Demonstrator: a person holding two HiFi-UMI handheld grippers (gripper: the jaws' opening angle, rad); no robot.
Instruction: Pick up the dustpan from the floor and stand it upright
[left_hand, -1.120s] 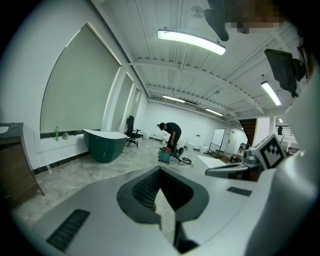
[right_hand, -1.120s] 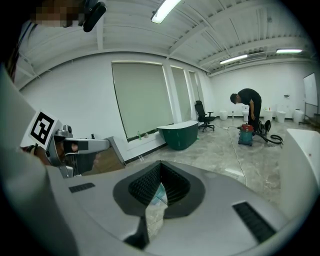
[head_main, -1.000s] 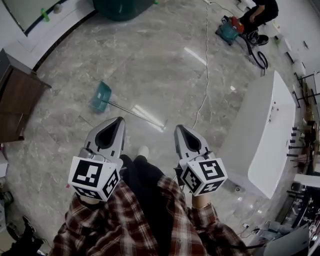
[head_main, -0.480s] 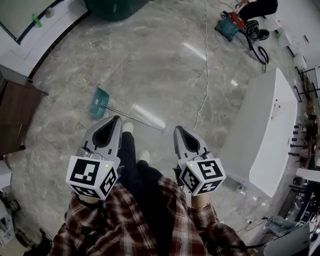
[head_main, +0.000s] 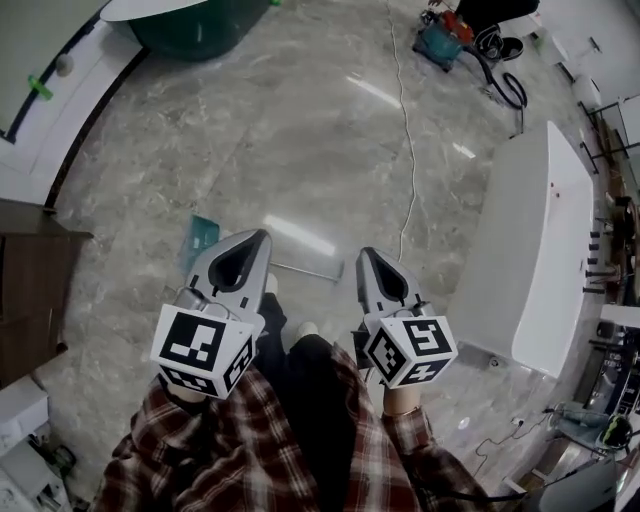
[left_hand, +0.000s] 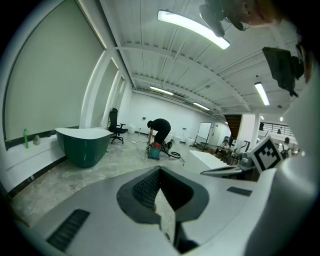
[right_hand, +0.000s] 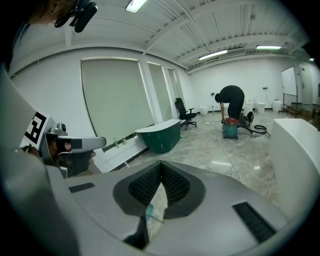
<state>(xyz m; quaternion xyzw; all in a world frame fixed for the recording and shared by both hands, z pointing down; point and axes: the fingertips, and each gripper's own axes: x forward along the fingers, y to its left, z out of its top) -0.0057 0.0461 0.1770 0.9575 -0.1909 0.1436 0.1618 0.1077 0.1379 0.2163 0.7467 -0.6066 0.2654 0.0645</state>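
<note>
Jaws together, empty, left gripper (head_main: 260, 236), right gripper (head_main: 364, 254)

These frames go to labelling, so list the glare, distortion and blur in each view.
Head view: ceiling lights glare in streaks off the polished floor, one close to the dustpan; the room's edges bend. Left gripper view: strong fisheye, black corners, the ceiling light blown out. Right gripper view: same curving and dark rim; the person in the background is fairly sharp.

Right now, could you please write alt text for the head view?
A person in plaid holds the left gripper and right gripper, jaws shut, over a marble floor; a teal dustpan lies flat, partly behind the left gripper.
</note>
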